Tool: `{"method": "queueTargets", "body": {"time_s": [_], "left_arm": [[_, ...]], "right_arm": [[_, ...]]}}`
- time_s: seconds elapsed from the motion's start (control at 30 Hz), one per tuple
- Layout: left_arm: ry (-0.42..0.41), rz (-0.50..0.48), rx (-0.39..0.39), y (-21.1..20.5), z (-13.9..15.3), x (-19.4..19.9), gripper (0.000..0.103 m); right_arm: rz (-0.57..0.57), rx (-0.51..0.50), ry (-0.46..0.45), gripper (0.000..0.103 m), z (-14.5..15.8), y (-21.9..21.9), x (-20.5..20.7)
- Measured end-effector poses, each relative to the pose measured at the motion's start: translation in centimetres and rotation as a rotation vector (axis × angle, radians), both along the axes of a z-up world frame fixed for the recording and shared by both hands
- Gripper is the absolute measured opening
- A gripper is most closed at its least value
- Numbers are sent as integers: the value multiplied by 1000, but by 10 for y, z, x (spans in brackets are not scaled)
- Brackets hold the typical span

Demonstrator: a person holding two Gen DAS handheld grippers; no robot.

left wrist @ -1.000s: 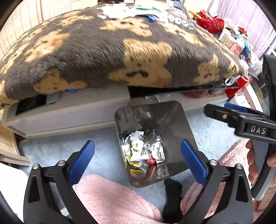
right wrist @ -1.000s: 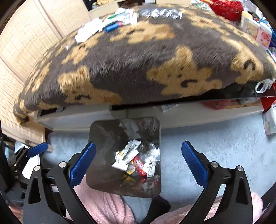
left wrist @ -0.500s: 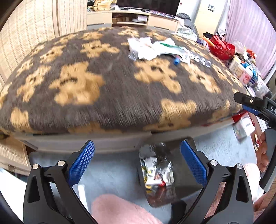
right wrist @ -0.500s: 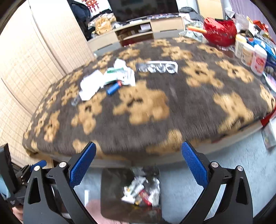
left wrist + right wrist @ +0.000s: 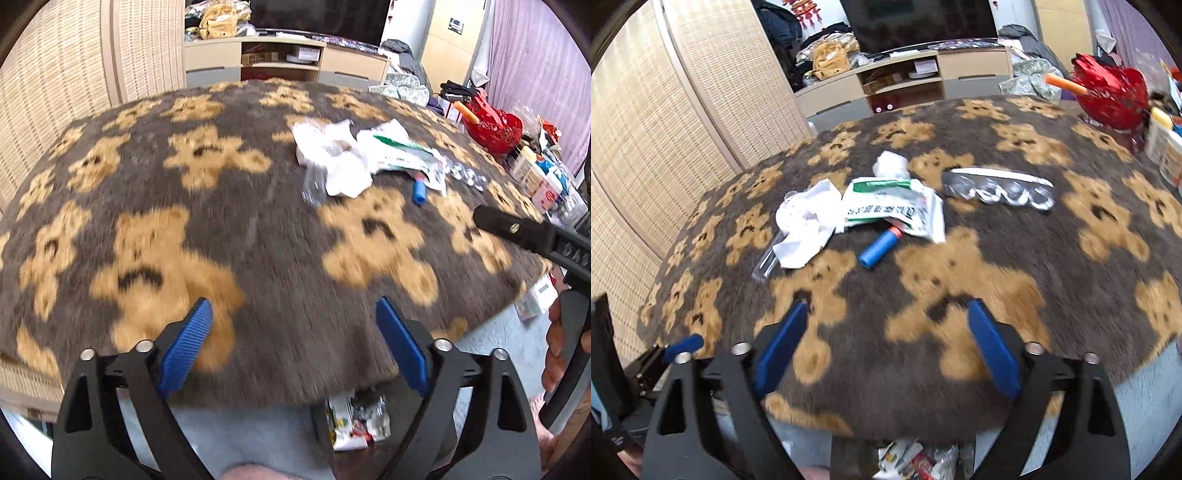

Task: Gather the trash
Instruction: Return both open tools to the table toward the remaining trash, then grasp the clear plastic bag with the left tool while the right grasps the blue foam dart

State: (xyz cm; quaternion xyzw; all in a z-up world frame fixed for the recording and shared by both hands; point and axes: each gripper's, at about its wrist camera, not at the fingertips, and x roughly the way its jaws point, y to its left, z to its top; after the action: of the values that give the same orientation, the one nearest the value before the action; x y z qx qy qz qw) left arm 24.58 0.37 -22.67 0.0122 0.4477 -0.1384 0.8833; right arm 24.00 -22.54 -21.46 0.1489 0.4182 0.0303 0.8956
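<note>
Both my tongs are empty, with nothing between the blue pads, and both pairs are closing a little as I bring them over the bench. My left tongs [image 5: 293, 343] and right tongs [image 5: 886, 343] hang above the near edge of the bear-print blanket [image 5: 960, 295] that covers it.

The trash sits in one cluster beyond them, toward the blanket's far side: a crumpled white tissue [image 5: 809, 225], a green-and-white printed wrapper [image 5: 894, 206] just right of it, a blue tube [image 5: 877, 247] poking out from under the wrapper, and an empty clear blister tray [image 5: 997, 190] further right. The bin [image 5: 354, 424] stands on the floor below the blanket's near edge, already holding wrappers.

I reckon the tissue suits my left tongs, the tube or tray my right. I should pinch low and avoid snagging the fur.
</note>
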Motion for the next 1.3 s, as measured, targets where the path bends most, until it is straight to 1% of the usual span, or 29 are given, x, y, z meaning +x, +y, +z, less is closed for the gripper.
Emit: {"method": "queueTargets", "body": {"time_s": [0.03,0.07,0.1,0.13,0.17,0.23,0.37,0.43,0.53,0.63,0.7,0.73,0.77,0.83,0.87,0.9,1.0,1.2,1.3], "left_arm": [[-3,-2,-2,0,0,6,71],[-4,-4,-5,-1,-1,13,68],[-5,-5,-10,-1,-2,18,61],[-5,-9,-15,-2,-3,23,55],[0,-15,-23,-4,-5,30,53],[2,-24,-28,-6,-7,38,49],[-12,-59,-33,-15,-6,54,48],[-6,-72,-31,-19,-9,63,42],[-8,-82,-26,-21,-12,71,37],[-9,-90,-19,-24,-14,78,37],[-13,-99,-14,-26,-14,80,34],[-15,-103,-9,-28,-14,82,31],[-15,-105,-7,-28,-14,83,28],[-16,-110,-6,-29,-14,86,19],[-16,-115,-4,-30,-14,86,17],[-17,-117,-3,-30,-14,87,17],[-22,-121,-2,-30,-12,84,16],[-45,-110,16,-24,-3,72,15],[-66,-102,29,-22,5,64,15]], "right_arm": [[11,1,-2,73,-1,4,7],[19,-2,-2,65,-2,7,11],[23,-10,-4,63,-4,10,16],[21,-14,-7,55,-5,12,19],[18,-18,-6,48,-8,13,24],[11,-14,11,47,-14,14,32],[12,-19,21,45,-22,17,44],[11,-15,29,45,-26,17,49],[6,-16,36,44,-32,18,54],[1,-26,27,41,-35,19,58],[-1,-37,24,37,-35,19,59],[-2,-41,24,35,-35,19,60],[-4,-46,25,32,-35,19,61],[-10,-52,26,26,-35,17,62],[-11,-55,27,22,-36,16,62],[-13,-66,29,19,-36,16,62],[-12,-76,30,17,-35,14,59],[-9,-82,30,16,-32,11,50],[-5,-79,19,16,-25,11,41]]}}
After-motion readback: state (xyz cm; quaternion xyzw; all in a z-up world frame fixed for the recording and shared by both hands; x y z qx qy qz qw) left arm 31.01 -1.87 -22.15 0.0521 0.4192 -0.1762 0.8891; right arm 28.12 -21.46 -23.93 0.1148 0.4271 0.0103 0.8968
